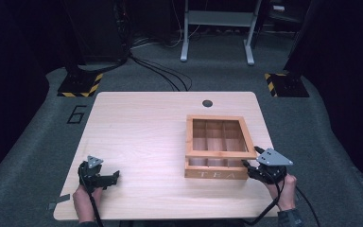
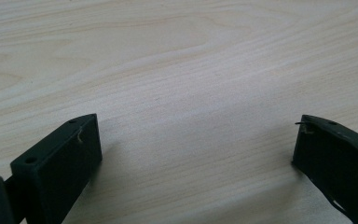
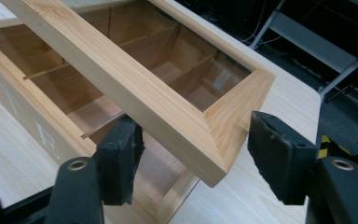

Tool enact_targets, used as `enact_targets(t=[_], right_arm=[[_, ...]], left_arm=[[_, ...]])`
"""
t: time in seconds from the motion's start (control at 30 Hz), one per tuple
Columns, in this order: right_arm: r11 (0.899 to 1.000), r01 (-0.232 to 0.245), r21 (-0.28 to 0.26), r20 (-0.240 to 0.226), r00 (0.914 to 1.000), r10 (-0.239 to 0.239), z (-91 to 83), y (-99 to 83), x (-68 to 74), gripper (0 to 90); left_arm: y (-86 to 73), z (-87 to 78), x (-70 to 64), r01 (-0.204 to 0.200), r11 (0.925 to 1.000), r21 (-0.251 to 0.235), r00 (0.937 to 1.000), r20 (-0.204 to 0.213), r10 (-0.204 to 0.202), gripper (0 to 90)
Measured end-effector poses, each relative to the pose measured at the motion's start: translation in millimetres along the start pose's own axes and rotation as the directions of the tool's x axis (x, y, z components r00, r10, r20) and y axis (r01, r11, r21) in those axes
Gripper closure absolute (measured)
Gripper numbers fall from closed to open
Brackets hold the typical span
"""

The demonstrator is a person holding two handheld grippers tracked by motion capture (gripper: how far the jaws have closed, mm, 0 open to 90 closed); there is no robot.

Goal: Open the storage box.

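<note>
Wooden tea box sits toward the table's right edge, nearer the front edge than the back, "TEA" lettering facing me. Its glass-paned lid is raised at the front, hinged along the back, so the box is partly open. Inside I see wooden dividers making compartments, looks like 2 rows of 3, all look empty from here.

My right gripper is at the box's front right corner. In the right gripper view the lid's front right corner hangs between my 2 jaws, which stand wide, with a gap on both sides; the left jaw sits under the lid frame inside the box opening, the right jaw outside. Not clamped on anything yet, and I can't tell if the lid rests on the inner jaw.

My left gripper is near the table's front left corner, well apart from the box, jaws wide over bare wood, holding nothing.

Step in hand, my read: moving the lid by that corner. To do it well: pinch the frame wood, not the glass, square across the mitred corner so it doesn't twist. Swing along the hinge arc, slowly. A one-corner grip could rack the lid or drag the box, so the left gripper could steady the front wall.
</note>
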State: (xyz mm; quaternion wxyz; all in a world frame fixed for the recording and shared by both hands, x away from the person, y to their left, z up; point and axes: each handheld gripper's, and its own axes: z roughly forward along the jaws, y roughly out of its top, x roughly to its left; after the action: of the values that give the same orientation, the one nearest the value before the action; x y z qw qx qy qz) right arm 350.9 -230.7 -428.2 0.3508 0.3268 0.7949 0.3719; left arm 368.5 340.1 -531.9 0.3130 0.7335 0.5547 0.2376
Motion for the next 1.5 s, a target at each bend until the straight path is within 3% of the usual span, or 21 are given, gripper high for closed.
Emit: enact_targets(t=[0.9, 1.5], right_arm=[[1.000, 0.015, -0.025, -0.016, 0.9998, -0.015, -6.8, 31.5, -24.9, 45.6], [1.000, -0.005, -0.011, -0.023, 0.9997, 0.004, -7.2, 47.0, -37.7, 49.9]], left_arm=[[0.0, 0.1, 0.1, 0.000, 1.0000, -0.001, 1.0000, 0.000, 0.000, 0.9], [0.0, 0.0, 0.0, 0.000, 1.0000, 0.000, 1.0000, 0.000, 0.000, 0.9]])
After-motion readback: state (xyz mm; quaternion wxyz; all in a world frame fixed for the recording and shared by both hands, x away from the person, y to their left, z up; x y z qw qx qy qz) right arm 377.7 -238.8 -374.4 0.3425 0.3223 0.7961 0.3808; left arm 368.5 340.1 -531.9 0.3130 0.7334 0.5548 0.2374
